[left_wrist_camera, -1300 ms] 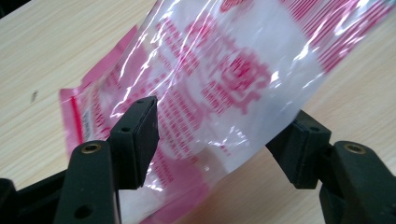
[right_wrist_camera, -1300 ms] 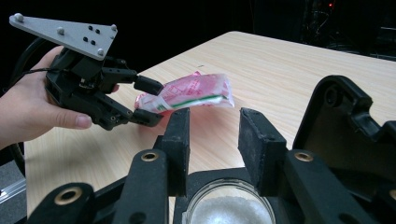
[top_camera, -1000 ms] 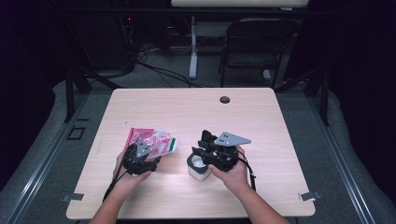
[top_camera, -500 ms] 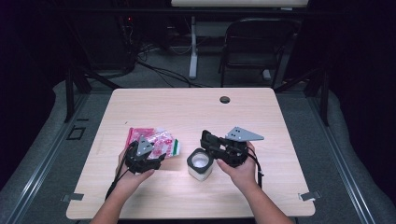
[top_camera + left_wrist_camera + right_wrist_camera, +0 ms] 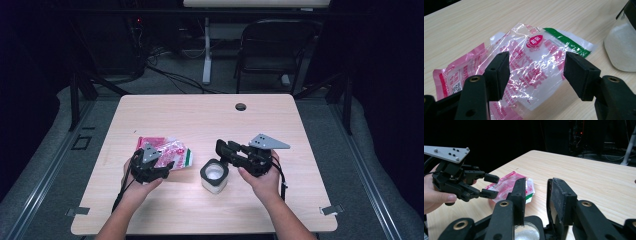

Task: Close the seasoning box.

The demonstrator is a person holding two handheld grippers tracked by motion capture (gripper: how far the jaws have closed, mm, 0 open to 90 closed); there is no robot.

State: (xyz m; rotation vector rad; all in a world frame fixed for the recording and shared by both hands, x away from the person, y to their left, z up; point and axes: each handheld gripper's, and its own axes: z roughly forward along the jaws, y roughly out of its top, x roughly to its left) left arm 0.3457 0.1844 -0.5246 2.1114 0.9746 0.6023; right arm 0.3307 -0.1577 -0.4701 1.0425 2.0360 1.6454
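A crinkly clear packet [image 5: 172,149] [image 5: 536,50] with pink print and a green edge lies on the wooden table [image 5: 300,125], partly over a pink packet [image 5: 146,142] [image 5: 451,72]. My left gripper [image 5: 162,159] [image 5: 537,62] stands open just above the clear packet, jaws wide on either side of it. A white-filled jar [image 5: 214,174] [image 5: 621,50] [image 5: 525,233] with a black rim stands to its right. My right gripper [image 5: 222,151] [image 5: 537,185] hovers beside and above the jar, pointing left. Its jaws have just closed a little, still apart with nothing between them.
A round black grommet [image 5: 241,106] sits near the table's far edge. A dark chair [image 5: 275,50] and a desk leg [image 5: 206,50] stand on the floor beyond the table. Bare wood stretches across the far half and the right side.
My right gripper has drawn a little to the right and up, off the jar, so the jar's top shows more. The left gripper and the packets have stayed in place.
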